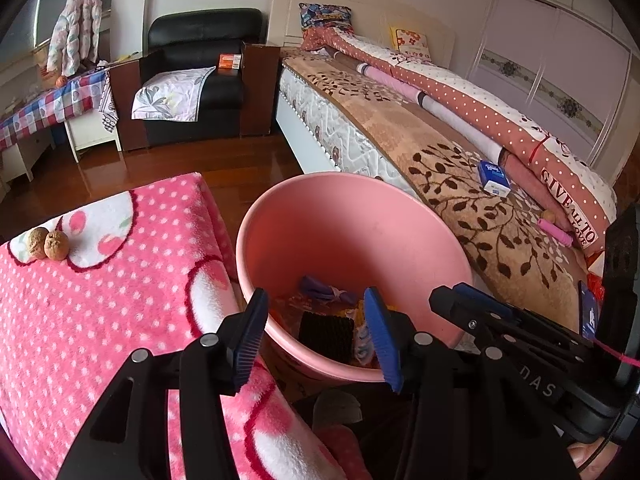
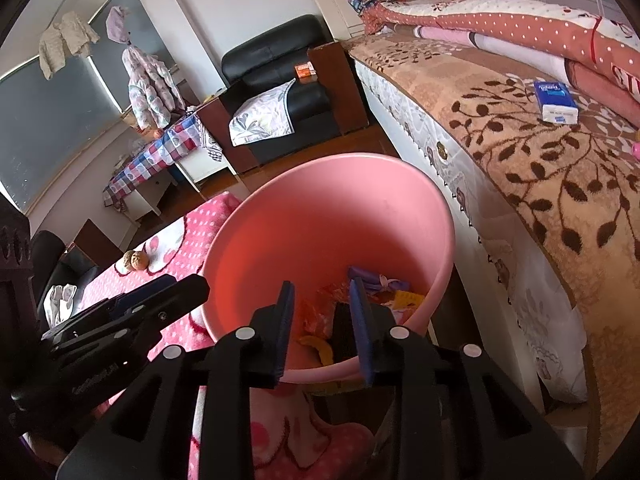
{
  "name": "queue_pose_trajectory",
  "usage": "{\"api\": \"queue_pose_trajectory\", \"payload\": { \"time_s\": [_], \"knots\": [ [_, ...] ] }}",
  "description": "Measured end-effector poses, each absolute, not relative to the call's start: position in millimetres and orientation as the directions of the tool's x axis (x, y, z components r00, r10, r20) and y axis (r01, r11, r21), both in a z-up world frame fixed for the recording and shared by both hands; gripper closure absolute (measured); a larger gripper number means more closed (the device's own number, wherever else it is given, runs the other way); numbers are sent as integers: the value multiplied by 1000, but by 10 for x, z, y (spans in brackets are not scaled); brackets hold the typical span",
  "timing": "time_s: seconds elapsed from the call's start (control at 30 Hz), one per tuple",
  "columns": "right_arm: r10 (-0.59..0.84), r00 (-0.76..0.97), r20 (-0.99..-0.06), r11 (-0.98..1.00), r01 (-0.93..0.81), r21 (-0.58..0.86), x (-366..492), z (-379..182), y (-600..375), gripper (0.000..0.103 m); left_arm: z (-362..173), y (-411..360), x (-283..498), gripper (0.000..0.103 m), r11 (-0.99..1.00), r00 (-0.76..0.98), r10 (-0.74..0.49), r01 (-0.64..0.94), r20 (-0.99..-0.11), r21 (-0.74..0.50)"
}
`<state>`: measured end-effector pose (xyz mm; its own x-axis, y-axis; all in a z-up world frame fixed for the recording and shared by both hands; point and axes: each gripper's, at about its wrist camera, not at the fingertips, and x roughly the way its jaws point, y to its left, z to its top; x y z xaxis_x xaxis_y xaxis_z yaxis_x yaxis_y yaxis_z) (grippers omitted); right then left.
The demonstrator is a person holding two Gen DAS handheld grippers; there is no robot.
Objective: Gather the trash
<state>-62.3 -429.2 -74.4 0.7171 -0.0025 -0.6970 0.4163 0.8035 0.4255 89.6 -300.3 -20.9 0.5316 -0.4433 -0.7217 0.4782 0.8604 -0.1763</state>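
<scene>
- Left hand-held gripper (image 1: 316, 336) hangs over the pink bin (image 1: 352, 196), jaws spread, holding nothing
- Right hand-held gripper (image 2: 322, 328) likewise released above the trash (image 2: 340, 320) inside

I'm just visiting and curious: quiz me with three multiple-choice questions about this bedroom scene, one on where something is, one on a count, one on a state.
1. Where do the walnuts lie?
A. on the pink dotted blanket
B. in the pink bin
C. on the armchair

2. How many walnuts are there?
A. one
B. two
C. four

3. How are the left gripper jaws?
A. open, holding nothing
C. shut on a wrapper
B. shut on a walnut

Answers: 1 A, they rest on the blanket left of the bin. 2 B, a pair lies side by side. 3 A, the bin's trash shows through the gap.
</scene>
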Motion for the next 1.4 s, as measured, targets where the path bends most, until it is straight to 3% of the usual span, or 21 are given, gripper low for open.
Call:
{"api": "queue_pose_trajectory", "payload": {
  "time_s": [0.77,0.9,1.17,1.23,1.4],
  "knots": [
    [-58,762,-645,851,376,367,-817,-453,-3957,71,4,-2759,716,52,876,591,-441,449,-675,-179],
    [-59,767,-639,853,371,367,-825,-433,-3946,64,26,-2728,701,47,880,605,-436,441,-667,-175],
    [-64,777,-626,857,364,364,-831,-363,-3898,62,70,-2674,674,43,887,630,-427,431,-649,-165],
    [-72,778,-624,861,364,355,-832,-357,-3886,55,81,-2665,657,43,888,637,-424,431,-644,-159],
    [-82,780,-620,867,362,341,-834,-346,-3842,52,102,-2641,629,43,892,645,-418,426,-640,-153]
  ]
}}
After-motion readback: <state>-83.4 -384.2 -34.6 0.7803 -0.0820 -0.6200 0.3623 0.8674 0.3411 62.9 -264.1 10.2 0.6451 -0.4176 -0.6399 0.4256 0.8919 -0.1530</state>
